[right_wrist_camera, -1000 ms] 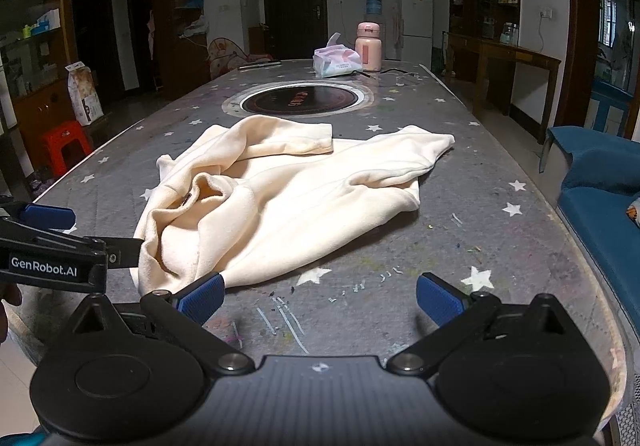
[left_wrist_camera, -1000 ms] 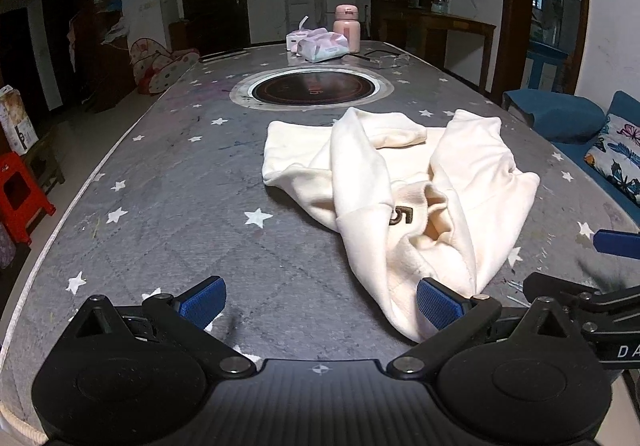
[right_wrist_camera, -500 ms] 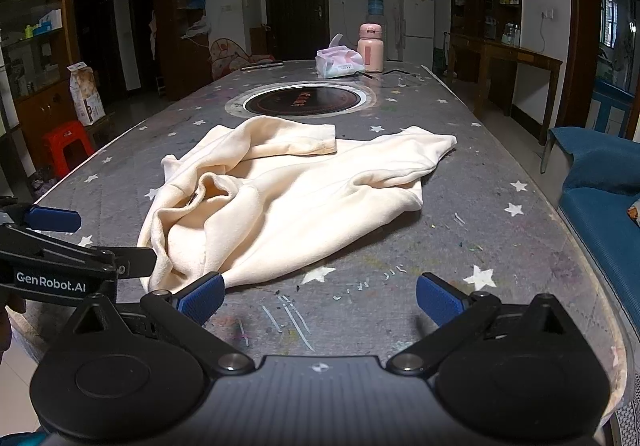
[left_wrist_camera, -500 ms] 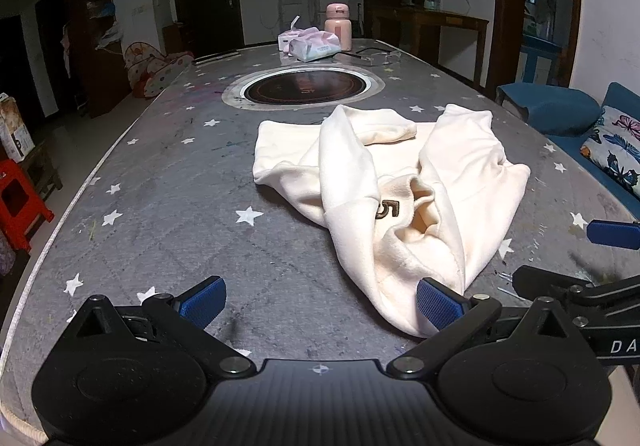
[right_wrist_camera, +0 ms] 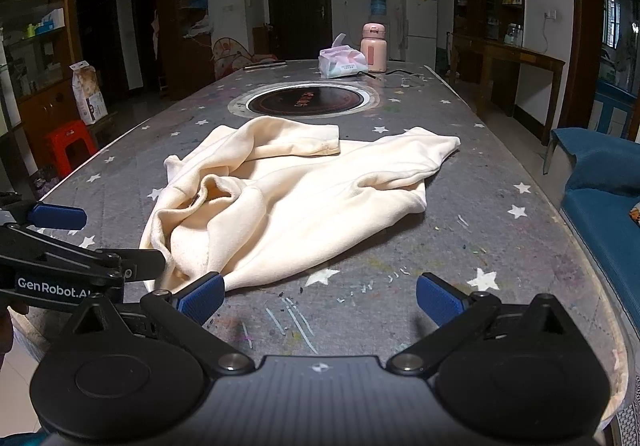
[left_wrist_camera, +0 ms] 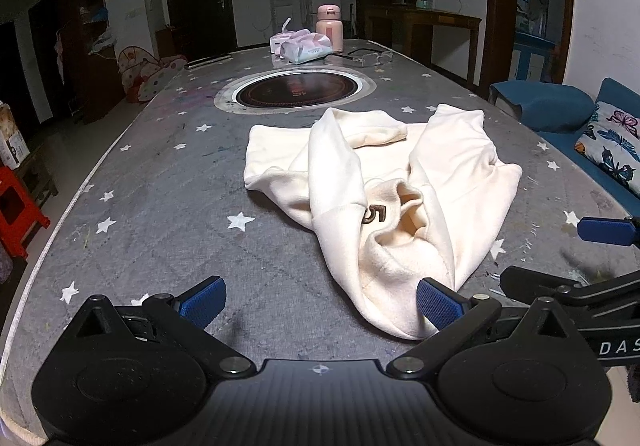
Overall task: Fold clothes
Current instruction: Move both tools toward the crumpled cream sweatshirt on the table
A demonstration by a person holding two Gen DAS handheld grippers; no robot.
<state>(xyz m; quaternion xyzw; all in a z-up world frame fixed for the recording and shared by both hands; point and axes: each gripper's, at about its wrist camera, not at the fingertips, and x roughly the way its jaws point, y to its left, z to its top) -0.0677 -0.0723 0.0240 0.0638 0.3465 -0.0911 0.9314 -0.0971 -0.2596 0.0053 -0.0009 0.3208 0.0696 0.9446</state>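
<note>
The crumpled cream fleece sweatshirt w/ a brown "5" patch [left_wrist_camera: 384, 201] lay bunched on the grey star-print quilted table cover [left_wrist_camera: 160, 205], near the front edge, unfolded. Left gripper [left_wrist_camera: 320, 296] was spread wide, empty, its right blue pad just beside the garment's near corner. Right gripper [right_wrist_camera: 318, 292] was likewise released, holding nothing, left pad by the hem. Likely risks: pinching several layers at once b/c the fabric was piled, so it wouldn't spread flat; grippers sat close together & could collide.
</note>
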